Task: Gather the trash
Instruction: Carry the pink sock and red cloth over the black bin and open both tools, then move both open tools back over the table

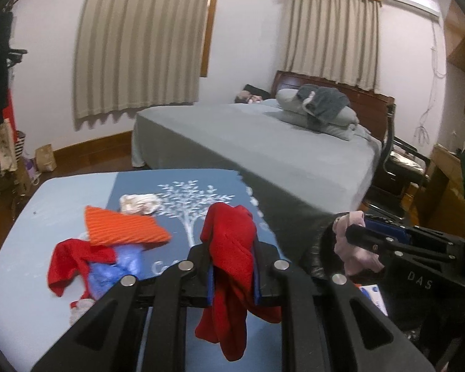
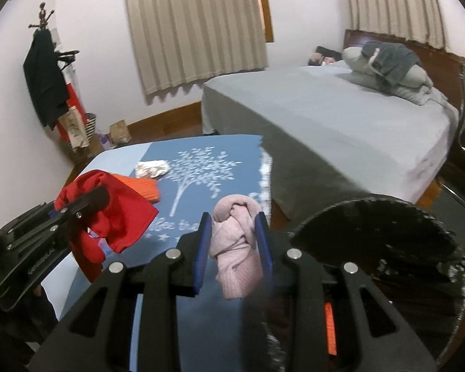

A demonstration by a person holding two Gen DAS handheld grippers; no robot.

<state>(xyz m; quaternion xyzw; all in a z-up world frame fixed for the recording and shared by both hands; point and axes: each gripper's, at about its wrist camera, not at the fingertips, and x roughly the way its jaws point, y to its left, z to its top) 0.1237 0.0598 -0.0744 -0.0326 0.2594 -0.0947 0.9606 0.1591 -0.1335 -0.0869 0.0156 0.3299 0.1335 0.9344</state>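
Hanging nearest in each wrist view, 1 crumpled piece is seen clamped in each pair of tongs: the left tongs (image 1: pixel 232 266) are clenched on a red cloth scrap (image 1: pixel 229 248), and the right tongs (image 2: pixel 234 248) are clenched on a pink cloth scrap (image 2: pixel 237 241), both lifted clear of the worktop (image 1: pixel 21 217). Just right of the pink scrap, the rim of 1 black bin bag (image 2: pixel 387 235) is seen, judged to be where both pieces are meant to go. A snag can be foreseen here: the red scrap trails low below the left pads, so its tail could catch on the bag's rim or fall outside if it is let go too early; the 2 tongs are also held near each other and could knock together over the opening. Further out on the worktop, 5 pieces are counted not yet collected: 1 red scrap (image 1: pixel 68 263), 1 blue wad (image 1: pixel 114 266), 1 orange corrugated piece (image 1: pixel 124 226), 1 small whitish lump (image 1: pixel 80 305) at the near edge and 1 white crumpled wad (image 1: pixel 139 203). Beyond, 1 bed (image 1: pixel 279 142) is seen.
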